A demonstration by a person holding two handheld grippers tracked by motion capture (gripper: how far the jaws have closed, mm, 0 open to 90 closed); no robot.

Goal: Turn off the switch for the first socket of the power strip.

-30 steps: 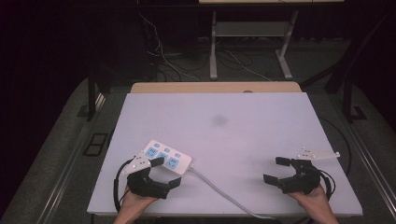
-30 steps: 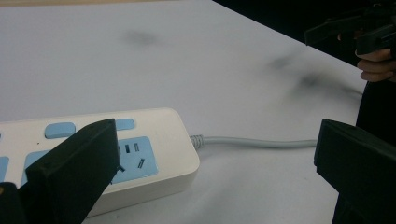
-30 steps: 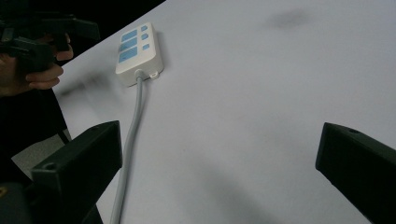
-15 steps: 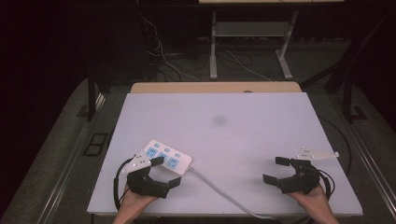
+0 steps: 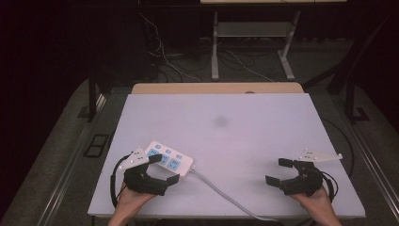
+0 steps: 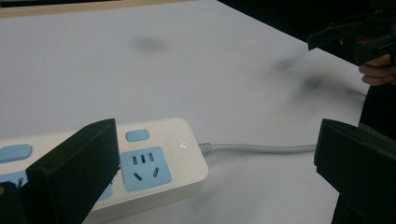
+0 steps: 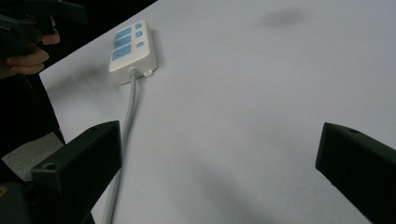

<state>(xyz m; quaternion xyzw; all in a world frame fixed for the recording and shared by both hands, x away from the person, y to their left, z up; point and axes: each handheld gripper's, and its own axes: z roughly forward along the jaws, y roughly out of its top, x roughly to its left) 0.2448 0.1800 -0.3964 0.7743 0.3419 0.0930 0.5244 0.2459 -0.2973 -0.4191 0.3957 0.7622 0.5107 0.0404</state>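
Observation:
A white power strip (image 5: 169,161) with blue sockets lies near the table's front left, also seen close up as the power strip (image 6: 154,163) and farther off as the power strip (image 7: 132,49). Its grey cable (image 5: 226,195) runs toward the front edge. My left gripper (image 5: 163,170) hovers open at the strip's near end, jaws wide apart with nothing between them. My right gripper (image 5: 279,171) stands open at the front right over bare table, nothing held.
The white table (image 5: 235,136) has a faint dark smudge (image 5: 220,122) near its middle. A wooden board (image 5: 216,88) lines the far edge. Cables and a metal stand sit on the dark floor beyond.
Both grippers have barely shifted; the power strip and its cable lie where they were.

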